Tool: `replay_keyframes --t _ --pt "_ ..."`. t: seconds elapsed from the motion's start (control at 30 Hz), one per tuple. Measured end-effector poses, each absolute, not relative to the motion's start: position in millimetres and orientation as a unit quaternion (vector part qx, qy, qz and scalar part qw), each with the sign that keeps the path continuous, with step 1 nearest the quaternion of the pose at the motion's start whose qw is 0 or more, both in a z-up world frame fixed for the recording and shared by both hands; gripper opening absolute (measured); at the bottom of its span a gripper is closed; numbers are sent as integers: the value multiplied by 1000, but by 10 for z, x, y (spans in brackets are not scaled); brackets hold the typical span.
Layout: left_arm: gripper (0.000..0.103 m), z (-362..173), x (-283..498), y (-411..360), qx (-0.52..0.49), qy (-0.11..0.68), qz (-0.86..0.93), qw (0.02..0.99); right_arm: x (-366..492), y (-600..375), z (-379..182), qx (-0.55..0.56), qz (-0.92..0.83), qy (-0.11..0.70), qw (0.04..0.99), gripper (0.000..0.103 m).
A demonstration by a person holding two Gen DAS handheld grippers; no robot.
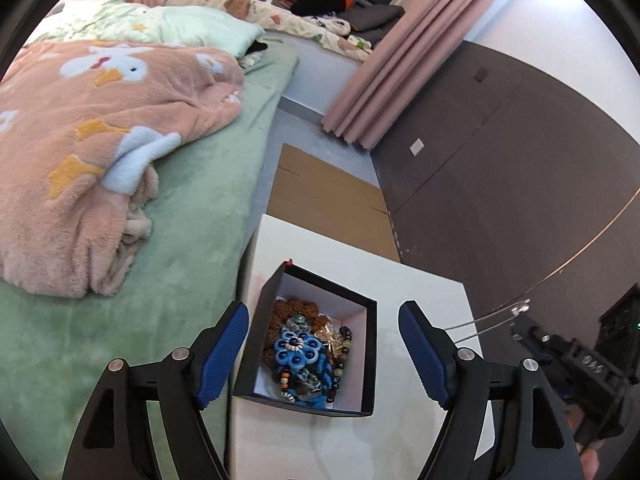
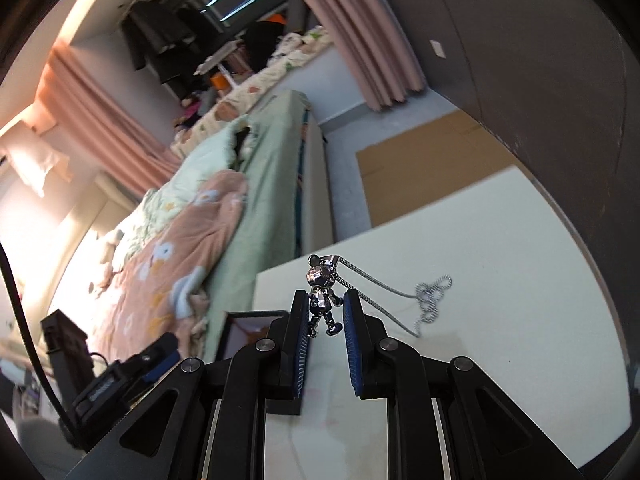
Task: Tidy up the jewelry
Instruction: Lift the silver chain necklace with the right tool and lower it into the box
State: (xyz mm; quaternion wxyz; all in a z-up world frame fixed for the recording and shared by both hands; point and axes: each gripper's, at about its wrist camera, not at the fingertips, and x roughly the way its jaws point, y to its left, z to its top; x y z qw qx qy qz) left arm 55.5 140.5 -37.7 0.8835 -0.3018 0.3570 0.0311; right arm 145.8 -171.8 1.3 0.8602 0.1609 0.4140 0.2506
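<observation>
Right gripper [image 2: 326, 316] is clamping the pendant [image 2: 322, 296], box [image 1: 308, 344] lying leftward under the wide-apart left gripper [image 1: 322, 350] (chain [image 2: 400, 294] trailing right).

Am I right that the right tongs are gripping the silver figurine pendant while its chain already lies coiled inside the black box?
Not quite: the right tongs do grip the silver figurine pendant, but the right wrist view shows its chain trailing onto the white table, not into the black box.
</observation>
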Motion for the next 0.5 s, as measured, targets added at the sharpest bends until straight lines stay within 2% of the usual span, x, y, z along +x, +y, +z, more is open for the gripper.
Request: replay_keyframes --t 0.13,0.5 --pt "97 -330 493 1452 -315 342 18 885 1364 -1585 346 139 260 394 871 19" --pt "98 -284 420 1601 -345 322 13 882 1093 -1273 1478 80 277 310 906 19"
